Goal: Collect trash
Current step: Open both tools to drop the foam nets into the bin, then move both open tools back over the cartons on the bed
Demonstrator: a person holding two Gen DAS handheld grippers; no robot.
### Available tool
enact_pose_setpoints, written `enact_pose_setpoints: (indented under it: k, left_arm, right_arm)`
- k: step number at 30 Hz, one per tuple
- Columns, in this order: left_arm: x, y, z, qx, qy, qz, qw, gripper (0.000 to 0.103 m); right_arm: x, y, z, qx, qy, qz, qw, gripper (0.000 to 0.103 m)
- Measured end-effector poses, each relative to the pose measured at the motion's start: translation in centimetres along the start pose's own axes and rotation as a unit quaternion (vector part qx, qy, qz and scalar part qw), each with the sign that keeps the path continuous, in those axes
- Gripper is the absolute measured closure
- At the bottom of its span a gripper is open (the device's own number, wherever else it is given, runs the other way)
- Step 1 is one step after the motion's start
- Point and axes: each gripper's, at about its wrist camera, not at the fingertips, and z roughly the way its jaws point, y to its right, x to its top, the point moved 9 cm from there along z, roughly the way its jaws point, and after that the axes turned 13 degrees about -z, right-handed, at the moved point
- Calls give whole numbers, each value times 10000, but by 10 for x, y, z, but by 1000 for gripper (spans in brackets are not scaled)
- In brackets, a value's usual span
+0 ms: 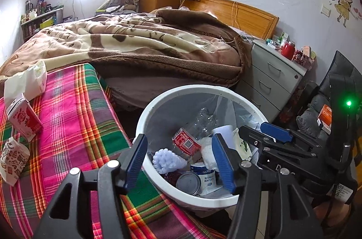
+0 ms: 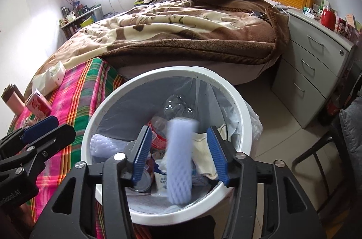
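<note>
A white trash bin (image 1: 144, 117) (image 2: 90, 123) with a clear liner stands beside the plaid-covered bench. It holds a plastic bottle (image 1: 190, 139), a can (image 1: 188, 182), a foam net (image 1: 166, 159) and paper. My left gripper (image 1: 179, 159) is open and empty over the bin's near rim. My right gripper (image 2: 179, 153) is open over the bin; a pale blue foam net sleeve (image 2: 181, 162), blurred, is loose between its fingers, touching neither. On the bench lie a red milk carton (image 1: 23, 118) (image 2: 38, 106), a printed paper bag (image 1: 12, 159) and a white paper bag (image 1: 28, 80) (image 2: 48, 78).
A bed with a brown blanket (image 1: 140, 44) fills the middle. A grey drawer cabinet (image 1: 271, 78) (image 2: 314, 62) with a red jar stands right of it. A dark chair (image 2: 328, 148) is at the right. Tiled floor lies between bin and cabinet.
</note>
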Motion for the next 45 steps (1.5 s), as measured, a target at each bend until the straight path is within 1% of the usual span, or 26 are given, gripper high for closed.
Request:
enact_pose_setpoints:
  k: [7,20,25,28,32,36,45]
  left_arm:
    - [4,-11,-14,26,141,-61,9999,38]
    - [6,-47,-42,200,380,-256,9987,37]
    - [7,-63,-54,310,491,-301,9979,35]
    - [7,-78,-62,420,567,-359,9969,34]
    - [9,-103,-71,605,650,-531,9946,34]
    - [9,-131,-78,829,696,-687,9917,33]
    - [8,-188,-90,1266,760,-1002,9839,31]
  right_arm:
    - [7,-8,-6,41,143,2,9999,45]
    - [20,-40,-12,304,431,-118,9985,44]
    - [25,-55,-14,446,586,-178,9971,44]
    - [29,-66,-14,469,678,-306,9961,44]
    - [34,-84,-11,650,709,-407,9945,44]
    - [39,-100,-8,762,777,-517,9927,39]
    - [48,-140,5,1102,744,-723,9885,38]
